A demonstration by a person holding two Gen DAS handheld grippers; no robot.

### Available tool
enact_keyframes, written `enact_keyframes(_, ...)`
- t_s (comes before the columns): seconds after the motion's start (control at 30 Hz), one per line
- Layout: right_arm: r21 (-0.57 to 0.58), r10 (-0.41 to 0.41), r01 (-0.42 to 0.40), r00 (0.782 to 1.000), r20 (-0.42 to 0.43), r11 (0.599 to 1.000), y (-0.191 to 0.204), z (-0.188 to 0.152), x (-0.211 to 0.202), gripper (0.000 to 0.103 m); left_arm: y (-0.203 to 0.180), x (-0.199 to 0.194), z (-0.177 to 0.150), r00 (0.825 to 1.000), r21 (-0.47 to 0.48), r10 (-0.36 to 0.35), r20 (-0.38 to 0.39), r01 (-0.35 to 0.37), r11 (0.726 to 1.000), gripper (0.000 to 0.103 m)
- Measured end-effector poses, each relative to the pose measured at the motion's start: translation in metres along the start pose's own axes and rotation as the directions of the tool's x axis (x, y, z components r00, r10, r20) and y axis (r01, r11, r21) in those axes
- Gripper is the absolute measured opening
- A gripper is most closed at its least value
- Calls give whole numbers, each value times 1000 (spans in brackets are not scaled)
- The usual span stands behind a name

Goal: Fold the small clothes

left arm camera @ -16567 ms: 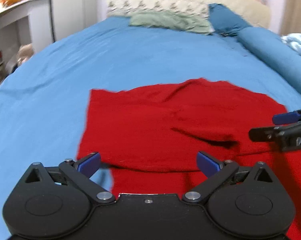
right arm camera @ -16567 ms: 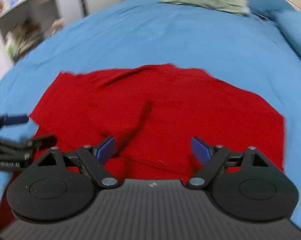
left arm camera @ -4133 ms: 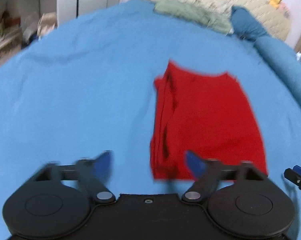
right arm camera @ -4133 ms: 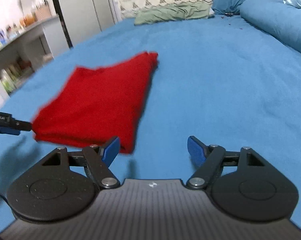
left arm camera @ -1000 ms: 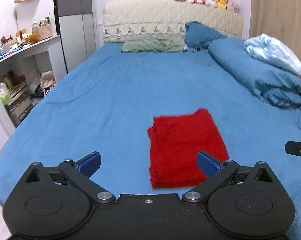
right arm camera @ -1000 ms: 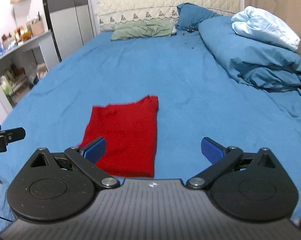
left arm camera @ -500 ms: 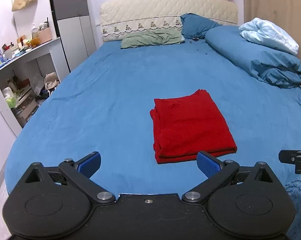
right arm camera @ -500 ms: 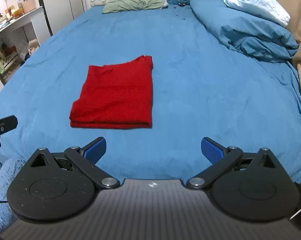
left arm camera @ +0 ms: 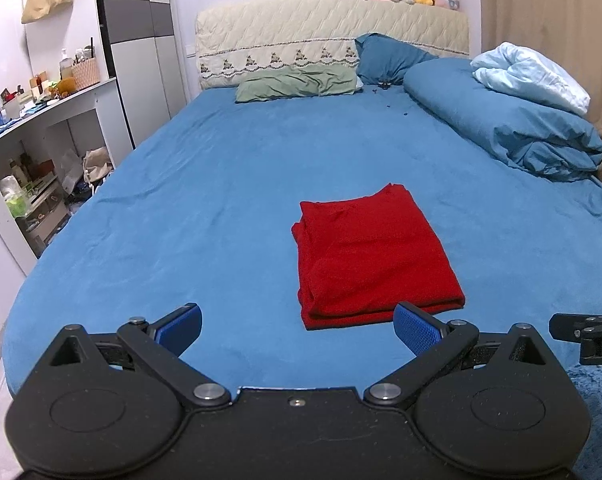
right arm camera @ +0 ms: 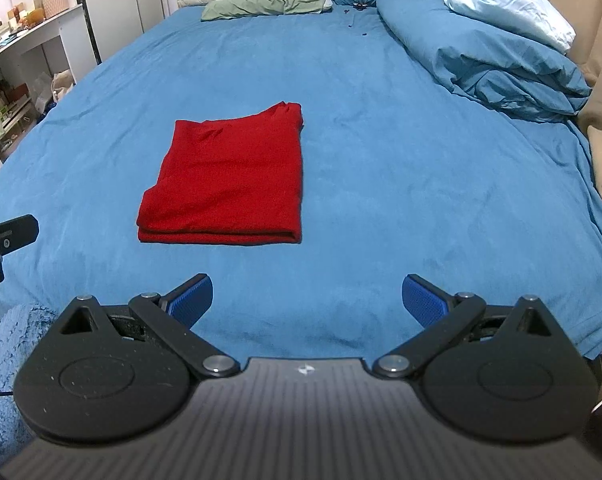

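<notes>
Your left gripper and right gripper have both pulled back to the foot of the bed, jaws spread wide and holding nothing. Beyond them the red knitted garment now lies released as a neat folded rectangle on the blue bedsheet, so this fold looks finished. Farther off sits the rolled blue duvet.

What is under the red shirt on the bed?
The folded red shirt lies flat on the blue bedsheet, so the sheet is under it. Its own folded layers show at the near edge. Whether anything else hides beneath cannot be seen, because the shirt covers that spot.
</notes>
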State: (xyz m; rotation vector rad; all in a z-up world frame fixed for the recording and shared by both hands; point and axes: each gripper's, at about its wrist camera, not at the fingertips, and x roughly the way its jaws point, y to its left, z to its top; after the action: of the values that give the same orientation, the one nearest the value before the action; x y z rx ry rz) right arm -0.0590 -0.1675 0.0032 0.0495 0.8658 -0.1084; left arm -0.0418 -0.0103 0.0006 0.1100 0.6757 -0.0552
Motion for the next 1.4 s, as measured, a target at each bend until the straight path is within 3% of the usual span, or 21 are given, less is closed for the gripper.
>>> enact_keyframes(1.4,15,0,0,1000,-7,1000,3,-3,-1,103,6,-3,0,1000,3,4,8,-4,1000,103)
